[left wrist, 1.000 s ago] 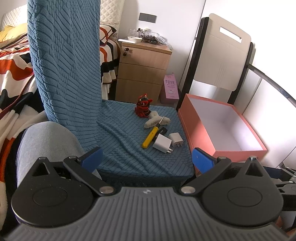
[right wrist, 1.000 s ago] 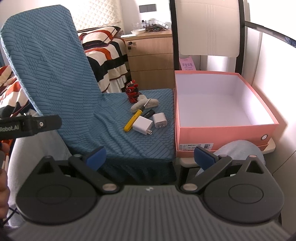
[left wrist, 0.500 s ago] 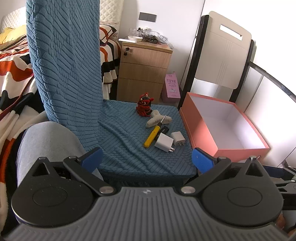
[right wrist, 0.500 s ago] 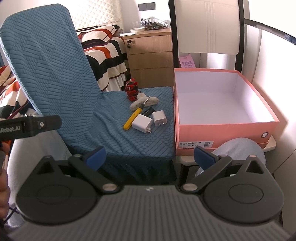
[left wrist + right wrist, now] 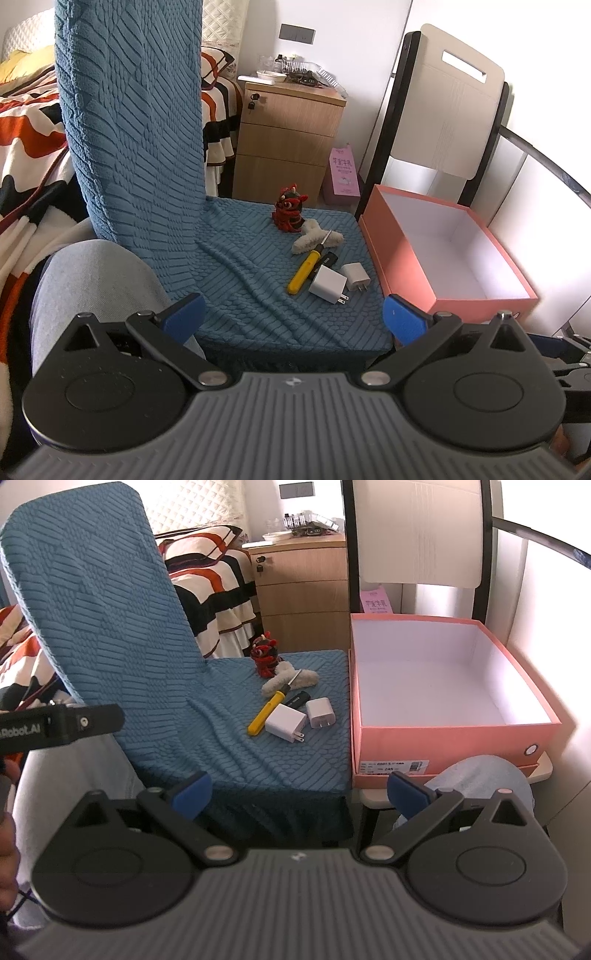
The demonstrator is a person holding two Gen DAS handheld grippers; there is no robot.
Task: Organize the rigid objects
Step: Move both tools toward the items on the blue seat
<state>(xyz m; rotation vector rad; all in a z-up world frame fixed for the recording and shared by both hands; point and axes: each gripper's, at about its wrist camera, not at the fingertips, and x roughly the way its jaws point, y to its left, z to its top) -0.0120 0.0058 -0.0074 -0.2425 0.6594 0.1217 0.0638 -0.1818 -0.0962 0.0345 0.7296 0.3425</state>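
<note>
On the blue chair seat lie a yellow screwdriver, a large white charger, a small white charger, a black stick, a white fluffy piece and a red figure. They also show in the right wrist view: screwdriver, large charger, small charger. An empty pink box stands right of the seat. My left gripper and right gripper are open, empty, short of the seat's front edge.
The blue chair back rises on the left. A wooden nightstand and a striped bed stand behind. A white folded chair leans behind the box. The left gripper's handle shows in the right wrist view.
Both grippers have drawn back slightly and risen; the objects on the seat have not moved. Both stay open.
</note>
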